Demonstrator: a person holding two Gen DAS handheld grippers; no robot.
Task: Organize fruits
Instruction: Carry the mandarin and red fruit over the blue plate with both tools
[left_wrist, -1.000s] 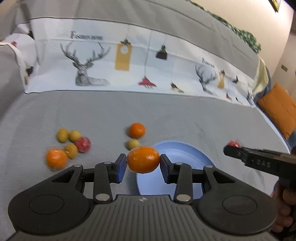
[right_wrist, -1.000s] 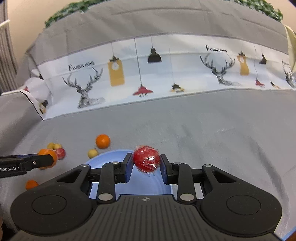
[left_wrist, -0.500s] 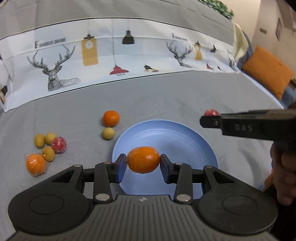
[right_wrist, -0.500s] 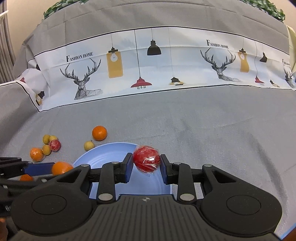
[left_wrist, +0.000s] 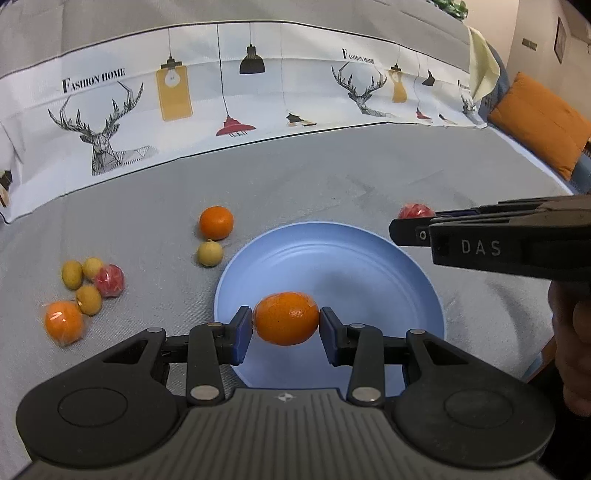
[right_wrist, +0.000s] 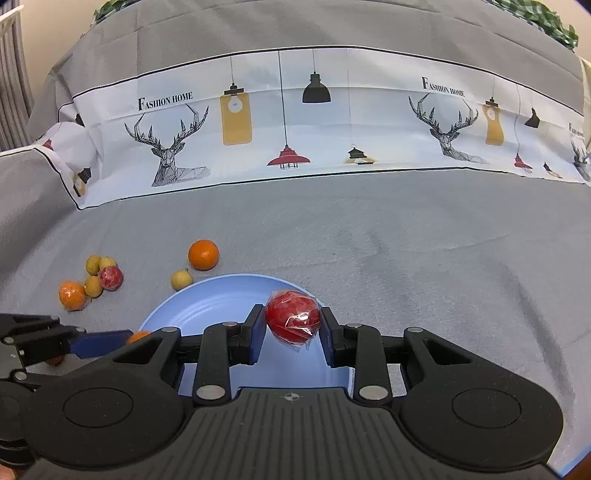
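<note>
Swung the left gripper (left_wrist: 286, 325) in over the round pale-blue plastic plate (left_wrist: 354, 266) since a second back, when most of the plate sat off at 3 o'clock; rolled level too. Right gripper (right_wrist: 291, 325) parked in the same spot, no change.

Clamped in the left: 1 small glossy orange mandarin (left_wrist: 286, 323), pinched across its middle by both blue pads, hanging above the near half of the plate. Clamped in the right: 1 small red round fruit in crinkly clear wrap (right_wrist: 293, 319), squeezed side to side, floating over the plate's far edge around 1 o'clock.

Handling guess: both light, roundish, a bit squishy, so prone to rolling once dropped. Wrap on the red one looks slippery, so best gripped across the widest part, same as now. Gentle squeeze only, probably bruises easily.

Still out on the grey cloth (right_wrist: 406, 240), at 9 to 11 o'clock from the plate: 2 more mandarins, 1 wrapped red fruit, 4 little yellow-green round fruits. Plate itself bare so far, nothing set down yet.
</note>
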